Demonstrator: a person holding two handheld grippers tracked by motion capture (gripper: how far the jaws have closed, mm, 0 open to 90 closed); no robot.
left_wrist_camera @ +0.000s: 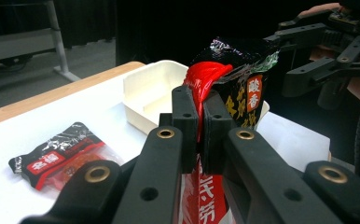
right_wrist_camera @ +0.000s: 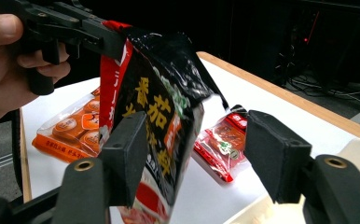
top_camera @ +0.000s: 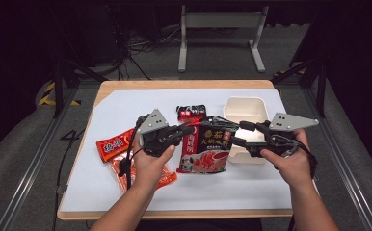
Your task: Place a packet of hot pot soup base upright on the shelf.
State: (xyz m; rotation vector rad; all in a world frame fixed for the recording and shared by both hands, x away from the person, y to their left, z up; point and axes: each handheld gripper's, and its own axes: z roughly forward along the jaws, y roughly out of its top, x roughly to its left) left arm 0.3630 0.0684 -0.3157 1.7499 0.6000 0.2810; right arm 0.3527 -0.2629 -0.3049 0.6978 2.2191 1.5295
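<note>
Two tools: left tool [left_wrist_camera: 200, 126] clamped on one black-and-red pouch [top_camera: 208, 147], right tool [right_wrist_camera: 192, 154] wide open beside it.

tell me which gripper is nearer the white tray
Right. The right gripper hangs open over the white tray's near left edge; the left gripper, shut on the big pouch, is farther left.

The white tray [top_camera: 245, 109] crowds the right gripper [top_camera: 236, 134]; 3 snack packets hem the left gripper [top_camera: 188, 131].
</note>
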